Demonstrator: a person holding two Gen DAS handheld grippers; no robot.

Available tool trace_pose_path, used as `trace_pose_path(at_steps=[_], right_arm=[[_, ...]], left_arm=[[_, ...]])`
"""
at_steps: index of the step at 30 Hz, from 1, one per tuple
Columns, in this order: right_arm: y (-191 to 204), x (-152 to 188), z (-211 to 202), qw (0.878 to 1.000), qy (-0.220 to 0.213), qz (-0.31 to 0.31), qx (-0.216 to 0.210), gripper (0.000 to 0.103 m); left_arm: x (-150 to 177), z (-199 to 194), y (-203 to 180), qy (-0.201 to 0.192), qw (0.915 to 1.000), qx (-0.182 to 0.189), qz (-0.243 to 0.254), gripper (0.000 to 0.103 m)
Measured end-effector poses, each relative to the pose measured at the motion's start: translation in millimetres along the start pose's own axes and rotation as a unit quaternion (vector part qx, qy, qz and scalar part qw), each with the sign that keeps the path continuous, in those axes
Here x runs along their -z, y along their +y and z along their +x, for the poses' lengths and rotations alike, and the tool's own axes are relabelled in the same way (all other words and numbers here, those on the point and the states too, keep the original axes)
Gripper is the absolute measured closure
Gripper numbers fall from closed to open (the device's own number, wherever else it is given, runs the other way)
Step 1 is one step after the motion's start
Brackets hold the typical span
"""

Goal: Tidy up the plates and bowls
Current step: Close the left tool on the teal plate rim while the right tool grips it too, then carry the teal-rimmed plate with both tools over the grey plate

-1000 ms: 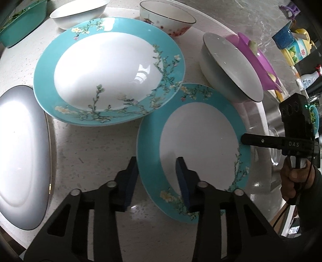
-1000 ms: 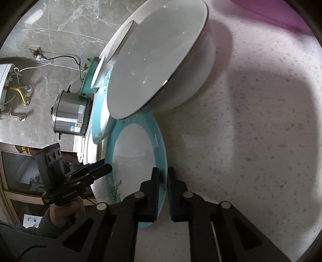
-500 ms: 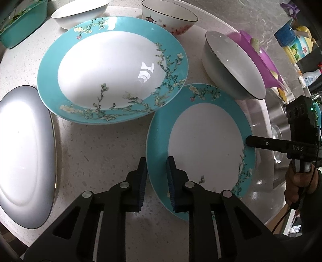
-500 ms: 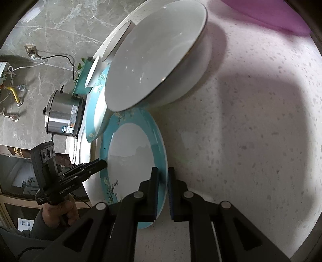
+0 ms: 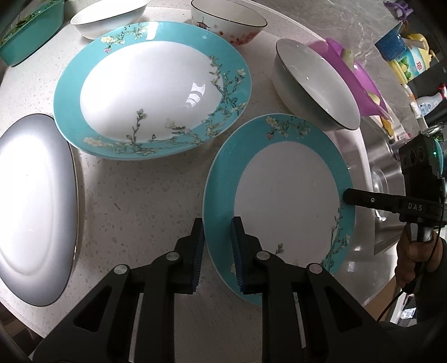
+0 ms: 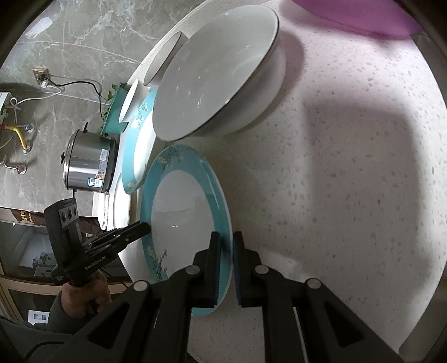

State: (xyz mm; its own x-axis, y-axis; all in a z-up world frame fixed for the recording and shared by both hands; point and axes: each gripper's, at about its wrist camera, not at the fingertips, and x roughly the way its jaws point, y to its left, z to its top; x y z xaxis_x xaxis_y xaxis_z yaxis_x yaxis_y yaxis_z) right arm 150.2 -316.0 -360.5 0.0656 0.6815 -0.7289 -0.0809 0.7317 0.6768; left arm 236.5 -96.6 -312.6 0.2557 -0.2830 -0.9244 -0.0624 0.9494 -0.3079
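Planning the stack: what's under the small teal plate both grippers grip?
Under the small teal plate only speckled counter shows around its rim; whatever is beneath its middle is covered.

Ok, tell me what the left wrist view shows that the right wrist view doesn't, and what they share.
Only the left wrist view: the white oval platter, the floral bowl and the blue cup. Only the right wrist view: the steel pot and the wall socket. Both: the small teal plate pinched at opposite rims by the left gripper and right gripper, the large teal plate and the white bowl.
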Motion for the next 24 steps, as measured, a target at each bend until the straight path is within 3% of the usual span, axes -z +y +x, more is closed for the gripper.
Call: trace_pose_path(at_steps=[14, 24], right_arm=[[17.8, 14.1, -10.5, 1.000, -0.003, 0.011, -0.003, 0.092], [53.9, 14.7, -11.7, 1.000, -0.005, -0.008, -0.008, 0.092]], left_arm=[[11.6, -26.0, 0.1, 0.004, 0.9999, 0.011, -0.002, 0.087], [20.4, -71.4, 21.6, -0.016, 0.9997, 0.009, -0.014, 0.087]])
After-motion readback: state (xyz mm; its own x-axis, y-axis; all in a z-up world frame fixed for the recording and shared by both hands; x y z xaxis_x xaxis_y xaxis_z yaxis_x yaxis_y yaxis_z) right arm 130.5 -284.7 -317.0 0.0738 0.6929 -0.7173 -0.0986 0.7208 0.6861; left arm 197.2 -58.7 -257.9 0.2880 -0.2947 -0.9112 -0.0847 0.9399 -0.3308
